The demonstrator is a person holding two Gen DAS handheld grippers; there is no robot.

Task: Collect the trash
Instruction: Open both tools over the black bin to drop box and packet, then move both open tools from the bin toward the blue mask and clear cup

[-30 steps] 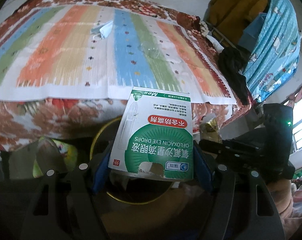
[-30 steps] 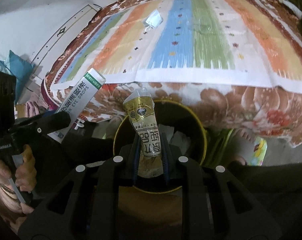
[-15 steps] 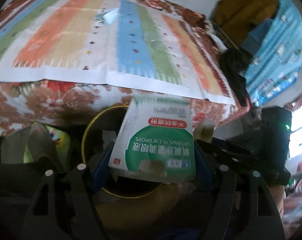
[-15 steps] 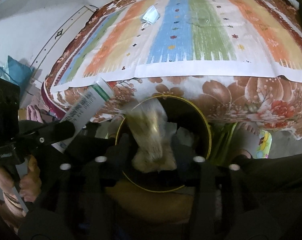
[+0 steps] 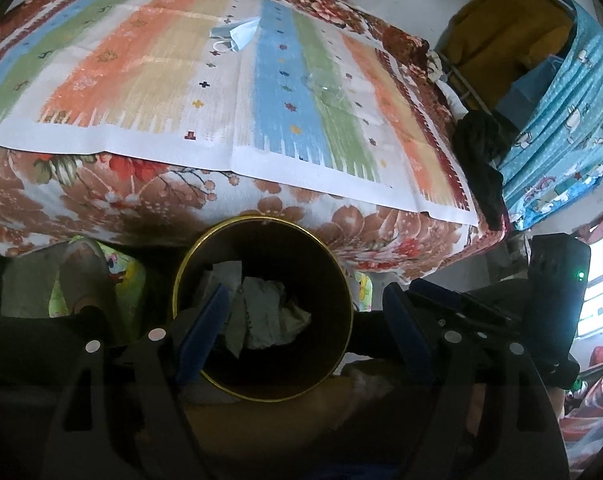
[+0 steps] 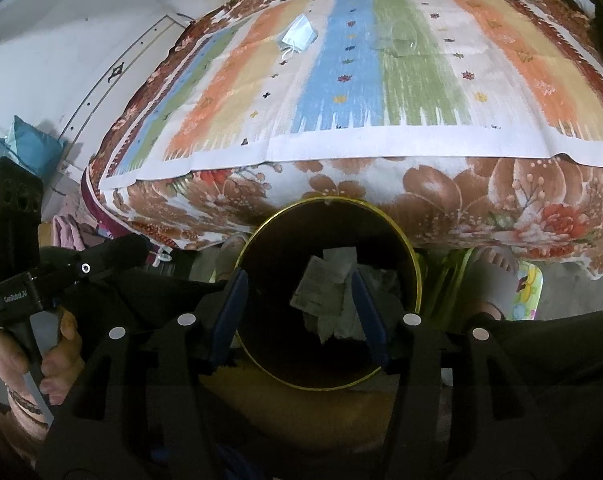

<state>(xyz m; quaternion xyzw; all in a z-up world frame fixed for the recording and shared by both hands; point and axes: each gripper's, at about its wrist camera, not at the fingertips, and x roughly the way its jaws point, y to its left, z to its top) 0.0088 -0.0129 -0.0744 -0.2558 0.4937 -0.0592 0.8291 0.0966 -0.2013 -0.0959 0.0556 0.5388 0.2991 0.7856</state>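
Note:
A round dark bin with a gold rim (image 5: 261, 220) (image 6: 329, 201) stands below the bed's edge, with crumpled paper and packaging (image 5: 261, 312) (image 6: 325, 284) inside. My left gripper (image 5: 305, 320) is open and empty over the bin's mouth. My right gripper (image 6: 301, 304) is open and empty over the same bin. On the striped bedspread lie a blue face mask (image 5: 237, 36) (image 6: 299, 36) and a clear plastic cup (image 5: 325, 88) (image 6: 397, 40).
The bed (image 5: 121, 208) with a floral sheet fills the far side. Dark clothes (image 5: 481, 160) and a blue curtain (image 5: 561, 120) hang at its right end. Bare feet in slippers (image 6: 497, 264) stand beside the bin. A white wall (image 6: 61, 60) is at the left.
The left gripper opened and the eye-drops box is gone from it. The right gripper opened and the gold wrapper is gone from it. Both now hover over the bin.

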